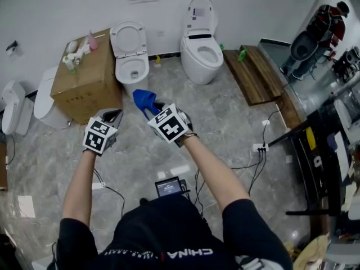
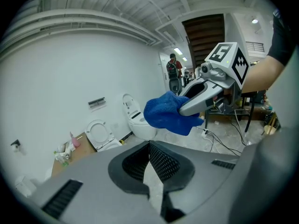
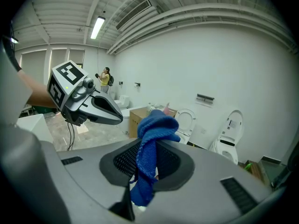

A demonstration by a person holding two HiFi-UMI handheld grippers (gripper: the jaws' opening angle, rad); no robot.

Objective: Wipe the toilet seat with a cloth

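Observation:
The blue cloth [image 1: 144,99] is pinched in my right gripper [image 1: 153,108], which is shut on it and held in the air over the marble floor. In the right gripper view the cloth [image 3: 154,139] bunches up above the jaws and hangs down between them. My left gripper [image 1: 115,116] is beside it on the left, shut and empty; its jaws [image 2: 149,146] meet with nothing between them. The white toilet [image 1: 130,55] with its seat and lid raised stands ahead, apart from both grippers. The cloth [image 2: 164,114] and the right gripper [image 2: 205,90] also show in the left gripper view.
A second white toilet [image 1: 201,45] stands to the right of the first. A cardboard box [image 1: 87,86] with bottles on it sits to the left. A wooden platform [image 1: 256,72] lies at the right, with cables and a power strip [image 1: 259,147] on the floor. A person [image 1: 315,35] stands far right.

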